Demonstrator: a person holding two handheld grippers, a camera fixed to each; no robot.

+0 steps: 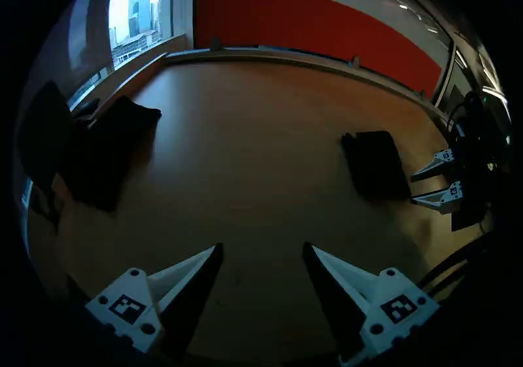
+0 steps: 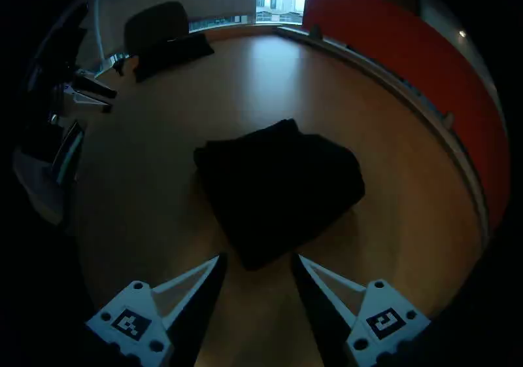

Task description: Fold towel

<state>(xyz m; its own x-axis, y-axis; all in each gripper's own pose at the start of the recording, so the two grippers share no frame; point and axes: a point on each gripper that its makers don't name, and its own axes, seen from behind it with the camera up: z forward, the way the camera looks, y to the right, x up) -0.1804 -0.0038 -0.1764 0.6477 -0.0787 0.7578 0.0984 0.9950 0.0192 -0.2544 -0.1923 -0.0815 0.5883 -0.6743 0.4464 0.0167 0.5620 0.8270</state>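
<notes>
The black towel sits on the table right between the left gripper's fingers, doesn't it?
Not the left one. The towel sits on the table at the tips of the right gripper, as the right gripper view shows. The left gripper has bare table between its fingers.

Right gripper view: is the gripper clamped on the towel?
No: the right gripper is open, fingers apart, and the dark towel lies unheld on the table.

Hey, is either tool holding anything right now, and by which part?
Nothing is held. The left tool and right tool are open; the folded black towel lies free.
</notes>
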